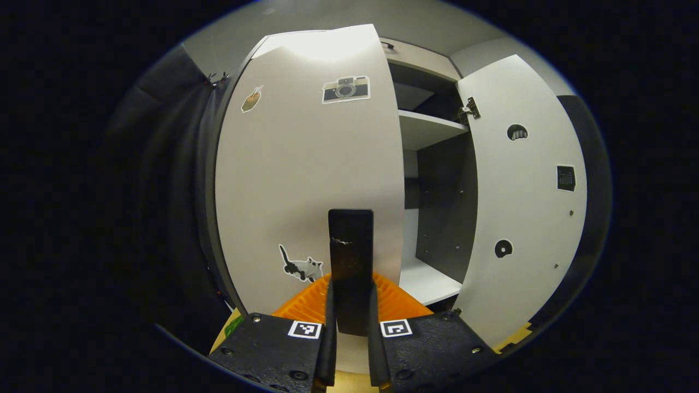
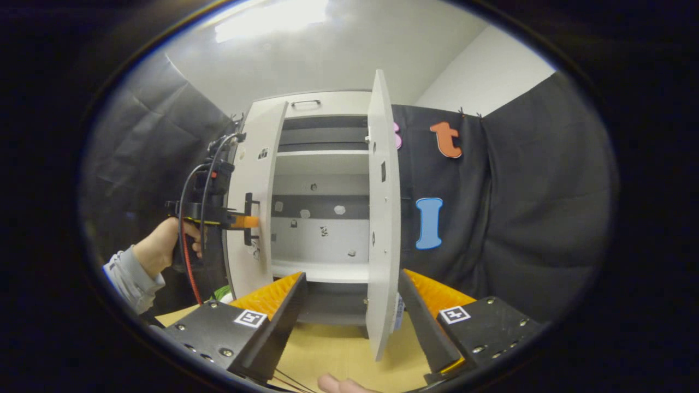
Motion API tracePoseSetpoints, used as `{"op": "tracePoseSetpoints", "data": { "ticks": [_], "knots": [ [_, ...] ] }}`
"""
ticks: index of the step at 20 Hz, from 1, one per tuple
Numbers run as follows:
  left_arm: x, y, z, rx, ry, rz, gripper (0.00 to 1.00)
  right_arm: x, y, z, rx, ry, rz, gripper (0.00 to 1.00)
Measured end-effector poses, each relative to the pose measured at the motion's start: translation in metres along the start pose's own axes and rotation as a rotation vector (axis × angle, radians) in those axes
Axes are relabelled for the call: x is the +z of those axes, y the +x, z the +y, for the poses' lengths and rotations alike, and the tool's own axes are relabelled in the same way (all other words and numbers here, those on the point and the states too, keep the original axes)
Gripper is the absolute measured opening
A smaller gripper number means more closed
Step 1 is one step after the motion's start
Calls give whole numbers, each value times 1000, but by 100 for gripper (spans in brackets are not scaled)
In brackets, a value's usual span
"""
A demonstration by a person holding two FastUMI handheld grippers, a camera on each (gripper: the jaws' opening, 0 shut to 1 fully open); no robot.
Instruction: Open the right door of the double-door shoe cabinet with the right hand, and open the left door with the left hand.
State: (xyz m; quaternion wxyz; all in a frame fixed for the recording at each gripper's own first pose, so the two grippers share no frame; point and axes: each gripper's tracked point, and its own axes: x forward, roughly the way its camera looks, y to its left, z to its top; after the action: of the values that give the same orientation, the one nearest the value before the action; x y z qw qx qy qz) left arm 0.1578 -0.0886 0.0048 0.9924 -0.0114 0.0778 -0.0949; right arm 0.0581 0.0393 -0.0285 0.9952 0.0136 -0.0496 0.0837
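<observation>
Cabinet: a white double-door shoe cabinet stands on a tan floor against the booth's black cloth wall, shelves bare inside.
Right door: the right door is swung wide, seen edge-on in the right gripper view; in the left gripper view it hangs open on its hinge.
Right gripper: the right gripper has its fingers spread apart, the door's free edge between them without either finger pressing on it.
Left door: the left door is only partly open, carrying camera and cat stickers.
Left gripper: the left gripper is clamped on the dark door handle, both fingers pressing its sides; a person's hand holds this gripper from the left.
Risk, slip: the grip looks narrow, so a pull off the door's arc could slide the fingers off the handle.
Risk, swing: the released right door may drift back or bump the spread right fingers.
</observation>
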Motion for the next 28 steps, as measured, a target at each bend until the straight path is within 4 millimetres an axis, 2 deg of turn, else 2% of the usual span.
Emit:
{"op": "tracePoseSetpoints", "data": {
  "ticks": [5, 6, 7, 15, 22, 28],
  "knots": [
    [-3, -25, 12, 3, 12, 1, 25, -1, -1, 0, 12, 1, 16, 99],
    [-3, -31, 16, 3, 7, -1, 25, -2, 1, 0, 12, 4, 22, 94],
    [-4, -37, 19, 3, 9, 0, 25, -2, 1, 0, 7, 9, 26, 99],
    [-6, -79, 56, 18, -2, -5, 24, 1, -1, 2, 33, 9, 13, 99],
    [-5, -100, 91, 46, 19, -11, 19, -3, 4, 3, 72, 16, 21, 99],
    [-5, -115, 127, 109, 10, -25, 11, -9, 7, 7, 83, 24, 48, 99]
  ]
}}
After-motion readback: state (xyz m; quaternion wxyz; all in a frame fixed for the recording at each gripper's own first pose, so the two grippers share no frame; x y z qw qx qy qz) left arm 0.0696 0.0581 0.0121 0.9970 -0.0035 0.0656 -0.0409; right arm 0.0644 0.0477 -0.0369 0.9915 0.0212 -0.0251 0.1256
